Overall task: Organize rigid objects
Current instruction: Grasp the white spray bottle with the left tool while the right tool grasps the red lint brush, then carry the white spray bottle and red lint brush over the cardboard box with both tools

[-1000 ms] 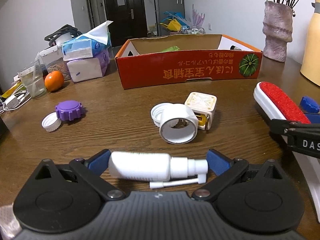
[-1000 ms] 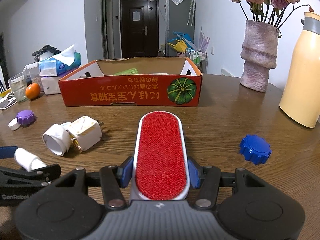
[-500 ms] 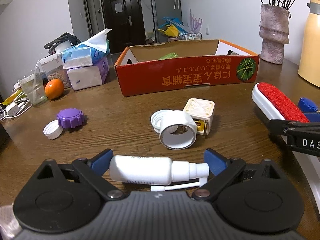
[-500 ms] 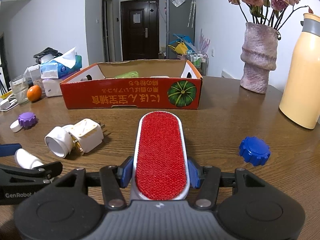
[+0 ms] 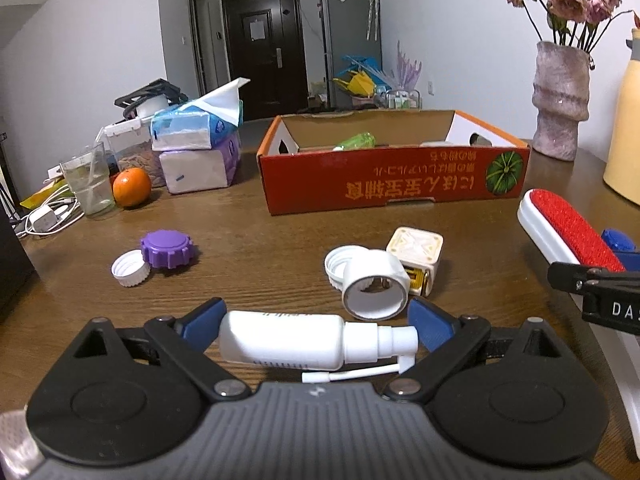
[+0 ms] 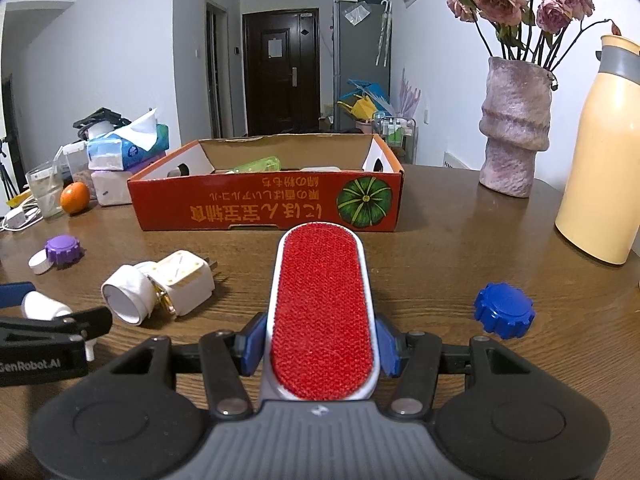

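My left gripper (image 5: 316,326) is shut on a white spray bottle (image 5: 288,340), held crosswise above the wooden table. My right gripper (image 6: 322,346) is shut on a red lint brush (image 6: 322,304) with a white frame; the brush also shows at the right of the left wrist view (image 5: 572,232). An open red cardboard box (image 5: 392,184) stands ahead in the left wrist view and shows in the right wrist view (image 6: 268,204), with a green bottle (image 5: 356,141) inside. A white tape roll (image 5: 374,290), a white plug adapter (image 5: 416,256) and a white lid (image 5: 336,264) lie between my grippers and the box.
A purple cap (image 5: 167,248) and a white cap (image 5: 130,268) lie at the left. A blue cap (image 6: 504,314) lies at the right. Tissue packs (image 5: 200,152), an orange (image 5: 131,186) and a glass (image 5: 88,186) stand far left. A vase (image 6: 514,136) and a yellow flask (image 6: 604,168) stand at the right.
Both grippers have risen slightly with their objects still held, so the view looks further into the box. Nothing on the table has moved.
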A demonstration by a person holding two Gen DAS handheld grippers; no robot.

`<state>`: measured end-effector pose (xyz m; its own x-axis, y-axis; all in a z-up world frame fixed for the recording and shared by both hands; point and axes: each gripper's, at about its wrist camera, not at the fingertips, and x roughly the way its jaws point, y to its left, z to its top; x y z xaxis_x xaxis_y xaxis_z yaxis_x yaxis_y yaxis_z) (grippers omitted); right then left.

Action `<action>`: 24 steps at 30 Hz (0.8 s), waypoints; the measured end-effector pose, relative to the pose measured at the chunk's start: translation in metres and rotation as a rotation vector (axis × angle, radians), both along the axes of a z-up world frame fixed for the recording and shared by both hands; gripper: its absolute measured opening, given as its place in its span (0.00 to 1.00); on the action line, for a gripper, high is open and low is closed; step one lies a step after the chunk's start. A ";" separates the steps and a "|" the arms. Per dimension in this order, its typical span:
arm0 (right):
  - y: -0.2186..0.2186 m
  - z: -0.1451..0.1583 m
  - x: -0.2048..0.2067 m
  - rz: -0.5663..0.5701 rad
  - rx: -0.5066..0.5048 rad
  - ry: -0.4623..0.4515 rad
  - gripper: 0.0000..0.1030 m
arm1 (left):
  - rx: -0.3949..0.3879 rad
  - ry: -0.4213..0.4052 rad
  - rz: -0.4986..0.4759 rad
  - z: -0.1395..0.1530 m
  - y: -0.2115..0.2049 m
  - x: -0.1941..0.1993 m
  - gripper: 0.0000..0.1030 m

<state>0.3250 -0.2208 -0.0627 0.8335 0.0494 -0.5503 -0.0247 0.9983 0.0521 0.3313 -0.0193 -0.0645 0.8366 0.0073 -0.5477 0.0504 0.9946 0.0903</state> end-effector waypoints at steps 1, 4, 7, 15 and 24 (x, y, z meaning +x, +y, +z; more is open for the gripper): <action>0.000 0.001 0.000 0.000 0.003 -0.001 0.53 | -0.001 -0.005 0.001 0.002 0.000 -0.001 0.96; -0.001 0.004 -0.002 0.001 0.010 -0.011 0.53 | -0.011 -0.020 0.001 0.007 0.000 -0.003 0.96; -0.001 0.008 -0.004 0.004 0.011 -0.022 0.53 | -0.018 -0.037 0.001 0.012 0.000 -0.005 0.96; -0.005 0.018 -0.004 0.002 0.011 -0.046 0.53 | -0.038 -0.056 -0.004 0.024 -0.004 -0.004 0.96; -0.005 0.031 0.002 0.001 -0.007 -0.079 0.53 | -0.058 -0.076 0.006 0.039 -0.003 0.004 0.96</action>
<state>0.3271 -0.2254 -0.0313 0.8740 0.0470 -0.4836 -0.0299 0.9986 0.0430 0.3357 -0.0219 -0.0258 0.8756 -0.0177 -0.4827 0.0400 0.9986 0.0360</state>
